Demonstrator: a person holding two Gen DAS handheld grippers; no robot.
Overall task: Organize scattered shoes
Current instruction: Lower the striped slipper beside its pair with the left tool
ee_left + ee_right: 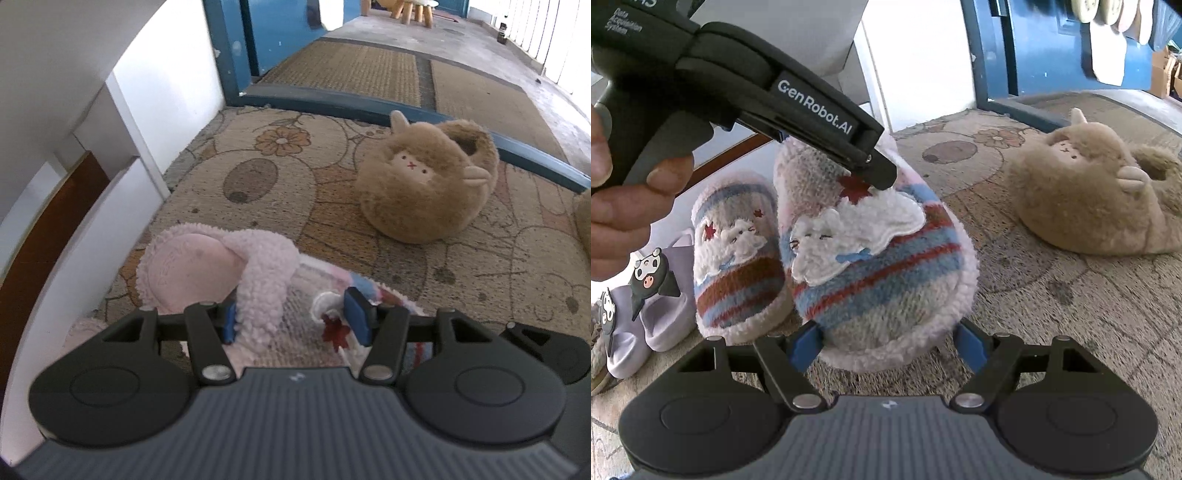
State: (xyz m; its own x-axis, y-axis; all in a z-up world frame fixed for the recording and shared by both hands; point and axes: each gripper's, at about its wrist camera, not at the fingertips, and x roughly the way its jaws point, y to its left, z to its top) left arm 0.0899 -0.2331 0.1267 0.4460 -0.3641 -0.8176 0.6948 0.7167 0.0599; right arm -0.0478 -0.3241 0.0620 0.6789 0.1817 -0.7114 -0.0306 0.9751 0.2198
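**Grippers pinch one striped slipper from both ends**

Slipper work takes place on a beige patterned floor mat (1052, 314) with flower and oval motifs. The left gripper (295, 317) pinches the fleecy pink collar and knitted upper of a striped knit slipper with pink fleece trim and a white plush animal patch (871, 258); its blue pads (356, 314) press into the fabric on both sides. The right gripper (890, 347) clamps the toe end of the same slipper, with its blue pads against the fleece rim on either side. In the right wrist view the slipper is tilted, toe toward the camera, and a hand (617, 184) holds the left gripper's handle at the upper left.

Just beside it on the left lies the matching striped slipper (735, 266), touching or nearly touching it. Farther left, near the mat's left edge, sit lilac sandals with black-and-white cartoon charms (646, 314). A tan fluffy animal-face slipper (1086, 199) rests well apart on the right, near a blue door threshold (369, 107) at the mat's far edge.
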